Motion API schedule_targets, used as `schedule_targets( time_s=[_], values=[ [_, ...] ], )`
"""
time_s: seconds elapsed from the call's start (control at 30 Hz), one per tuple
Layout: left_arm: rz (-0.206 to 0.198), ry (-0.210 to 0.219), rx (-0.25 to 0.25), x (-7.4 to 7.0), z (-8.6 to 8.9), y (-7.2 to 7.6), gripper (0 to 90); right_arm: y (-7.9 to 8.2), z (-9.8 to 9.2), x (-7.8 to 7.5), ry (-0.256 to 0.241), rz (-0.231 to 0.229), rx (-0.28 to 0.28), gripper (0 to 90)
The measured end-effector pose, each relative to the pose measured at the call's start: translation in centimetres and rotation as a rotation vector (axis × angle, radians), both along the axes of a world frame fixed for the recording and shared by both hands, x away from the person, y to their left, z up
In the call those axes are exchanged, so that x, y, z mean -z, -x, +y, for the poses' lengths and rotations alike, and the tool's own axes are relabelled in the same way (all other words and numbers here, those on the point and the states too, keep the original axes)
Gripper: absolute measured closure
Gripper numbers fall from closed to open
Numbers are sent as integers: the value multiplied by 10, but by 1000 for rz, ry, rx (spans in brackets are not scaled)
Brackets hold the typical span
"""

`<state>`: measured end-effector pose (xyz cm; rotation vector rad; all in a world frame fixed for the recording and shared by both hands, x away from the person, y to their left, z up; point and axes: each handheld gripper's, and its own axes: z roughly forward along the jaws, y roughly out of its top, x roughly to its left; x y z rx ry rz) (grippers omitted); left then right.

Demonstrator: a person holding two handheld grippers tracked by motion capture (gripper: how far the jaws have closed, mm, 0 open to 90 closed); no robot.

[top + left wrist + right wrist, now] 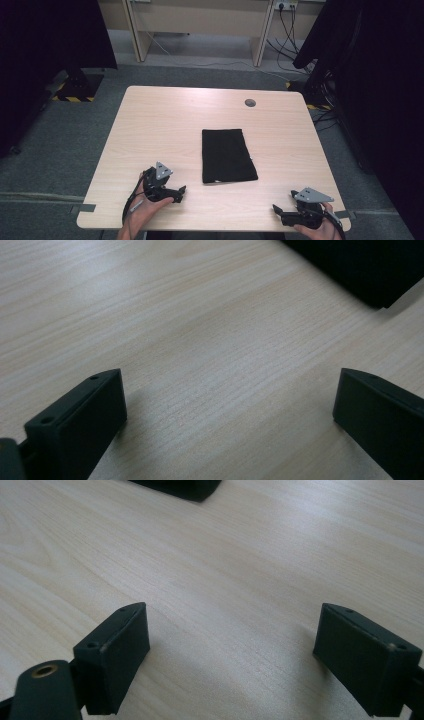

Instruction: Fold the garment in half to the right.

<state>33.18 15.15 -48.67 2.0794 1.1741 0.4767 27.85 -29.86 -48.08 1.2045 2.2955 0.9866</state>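
Black folded cloth (228, 155) flat on table (150, 125), ahead of and between our fingers. Left gripper (176, 192) and right gripper (278, 210) low, fingers wide, empty, flanking cloth's near corners, likely staged for paired pickup.

Bare table (150, 125) all round my left gripper (181, 191) and right gripper (276, 210); both gape, nothing between jaws. Only obstacle is the flat cloth (227, 155) mid-table, between them and farther in.
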Motion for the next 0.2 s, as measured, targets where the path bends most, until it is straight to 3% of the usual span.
schedule_targets(
  time_s=[0.2],
  values=[
    [0,1,-1,0,0,0,0,0,0,0,-1,-1,-1,148]
  ],
)
